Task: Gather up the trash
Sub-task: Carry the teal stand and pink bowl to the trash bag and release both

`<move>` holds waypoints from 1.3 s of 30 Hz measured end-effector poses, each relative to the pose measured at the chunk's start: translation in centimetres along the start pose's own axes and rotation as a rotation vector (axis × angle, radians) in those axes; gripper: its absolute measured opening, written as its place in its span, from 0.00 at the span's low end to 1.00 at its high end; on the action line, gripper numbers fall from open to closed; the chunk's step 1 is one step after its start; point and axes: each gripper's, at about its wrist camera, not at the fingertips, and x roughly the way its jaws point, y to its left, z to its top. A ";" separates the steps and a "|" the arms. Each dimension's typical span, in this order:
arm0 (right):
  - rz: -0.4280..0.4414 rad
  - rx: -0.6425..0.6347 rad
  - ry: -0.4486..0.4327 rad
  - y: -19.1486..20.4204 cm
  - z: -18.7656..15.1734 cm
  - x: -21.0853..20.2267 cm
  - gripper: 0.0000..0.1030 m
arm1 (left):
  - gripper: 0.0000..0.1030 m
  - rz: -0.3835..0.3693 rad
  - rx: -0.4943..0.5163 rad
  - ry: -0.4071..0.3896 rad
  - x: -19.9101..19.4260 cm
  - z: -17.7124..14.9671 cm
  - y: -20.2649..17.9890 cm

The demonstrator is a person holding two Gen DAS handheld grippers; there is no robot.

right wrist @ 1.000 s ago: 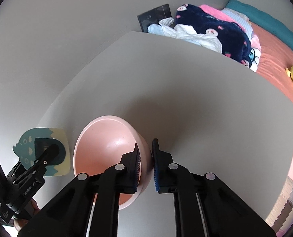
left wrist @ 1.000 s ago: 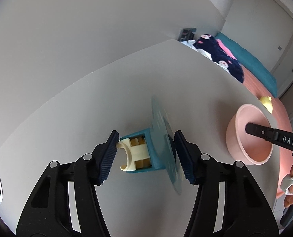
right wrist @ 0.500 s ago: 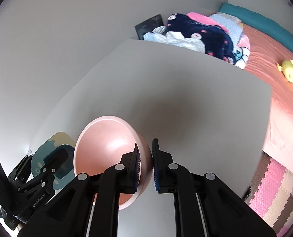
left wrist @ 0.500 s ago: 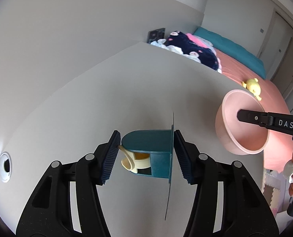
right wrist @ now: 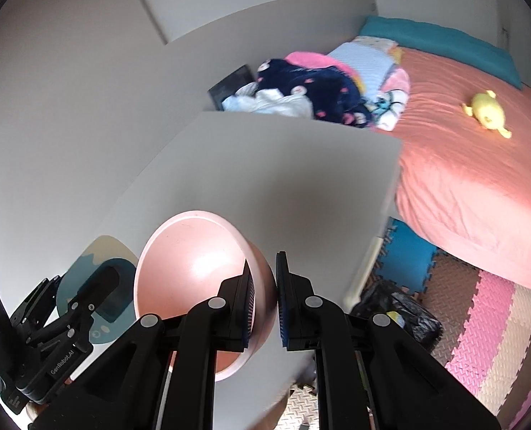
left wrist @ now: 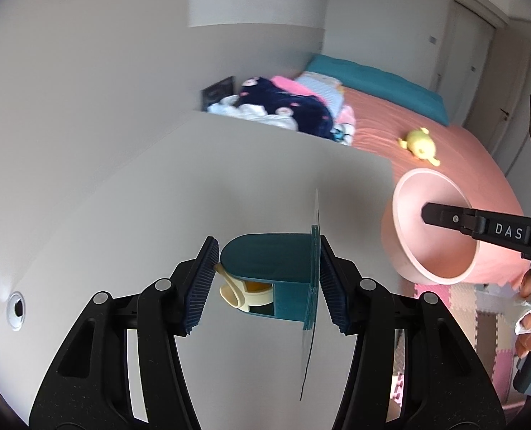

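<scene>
Left tongs (left wrist: 267, 272): pads clamped on a teal holder (left wrist: 269, 261) with a flat card-like backing plate (left wrist: 310, 286), edge-on against the right pad; a cream roller piece (left wrist: 235, 294) sticks out at the holder's lower left. Held clear above the grey desk (left wrist: 194, 186).

Right tongs (right wrist: 263, 297): narrow, gripping the near wall of a pink bowl (right wrist: 190, 258), one pad inside, one outside; bowl tilted, lifted off the desk. In the left view the bowl sits at 3 o'clock, past the desk's right edge, with fingers (left wrist: 529, 319) of a hand beside it.

Desk: a cable grommet (left wrist: 15, 310) at 9 o'clock in the left view.

Floor, 5 o'clock in the right view: black bag (right wrist: 394, 308) just below the desk corner, on foam puzzle mats (right wrist: 480, 322).

Beyond, 1 o'clock: bed (right wrist: 462, 165) with salmon cover, yellow plush toy (right wrist: 486, 109), heap of clothes (right wrist: 312, 93) at the desk's far edge
</scene>
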 end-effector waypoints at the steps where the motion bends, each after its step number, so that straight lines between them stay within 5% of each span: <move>1: -0.002 0.012 -0.007 -1.0 -0.3 -0.8 0.12 | 0.52 -0.009 0.014 0.002 0.0 0.0 -1.1; 21: -0.149 0.205 -0.019 -17.2 -7.2 -7.6 0.12 | 0.52 -0.181 0.247 0.083 2.7 -3.2 -19.1; 39: -0.201 0.263 0.054 -22.4 -10.1 -7.1 0.12 | 0.52 -0.210 0.310 0.164 4.2 -6.1 -23.7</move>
